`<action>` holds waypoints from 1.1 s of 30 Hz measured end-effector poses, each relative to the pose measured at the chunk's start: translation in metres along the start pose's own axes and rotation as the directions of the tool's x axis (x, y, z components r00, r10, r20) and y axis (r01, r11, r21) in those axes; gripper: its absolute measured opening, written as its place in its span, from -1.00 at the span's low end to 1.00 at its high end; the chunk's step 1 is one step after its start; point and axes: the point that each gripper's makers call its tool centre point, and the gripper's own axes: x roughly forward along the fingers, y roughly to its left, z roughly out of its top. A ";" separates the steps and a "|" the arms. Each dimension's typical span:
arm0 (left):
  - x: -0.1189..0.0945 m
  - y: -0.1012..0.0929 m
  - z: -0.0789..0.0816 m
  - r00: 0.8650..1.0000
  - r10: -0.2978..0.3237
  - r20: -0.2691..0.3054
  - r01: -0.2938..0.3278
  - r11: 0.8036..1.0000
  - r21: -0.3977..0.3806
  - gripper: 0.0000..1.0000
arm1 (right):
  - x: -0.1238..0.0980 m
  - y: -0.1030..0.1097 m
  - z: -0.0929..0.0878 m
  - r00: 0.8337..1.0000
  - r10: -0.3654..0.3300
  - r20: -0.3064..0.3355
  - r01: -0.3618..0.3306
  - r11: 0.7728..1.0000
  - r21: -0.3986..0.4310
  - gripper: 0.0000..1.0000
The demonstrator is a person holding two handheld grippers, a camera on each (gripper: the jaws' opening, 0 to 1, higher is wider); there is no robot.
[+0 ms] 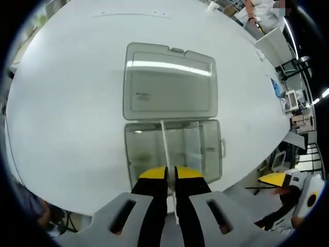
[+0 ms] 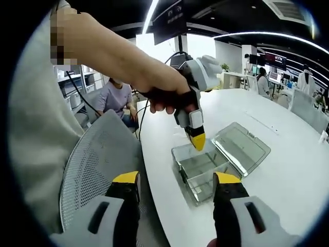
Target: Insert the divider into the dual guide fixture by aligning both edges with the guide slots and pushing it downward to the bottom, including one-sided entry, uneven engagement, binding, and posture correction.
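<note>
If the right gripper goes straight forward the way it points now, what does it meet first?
Most likely the clear plastic compartment box on the white table: it lies between the jaws of the open right gripper, with the left gripper above it. Depth is uncertain; the table's near edge might come first.

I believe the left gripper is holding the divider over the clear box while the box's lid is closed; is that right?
Not quite: the lid is open, lying flat on the table behind the box, as the left gripper view shows. The left gripper does hold the divider over the box.
</note>
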 end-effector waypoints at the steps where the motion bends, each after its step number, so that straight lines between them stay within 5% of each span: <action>1: 0.000 0.000 0.000 1.000 0.001 0.001 -0.001 1.000 0.000 -0.97 | 0.000 0.000 0.000 1.000 -0.001 -0.002 0.001 1.000 0.000 0.08; 33: 0.014 0.010 0.001 0.999 0.032 -0.010 -0.032 0.999 0.008 -0.96 | -0.001 -0.001 -0.009 1.000 0.005 -0.010 -0.005 1.000 0.030 0.11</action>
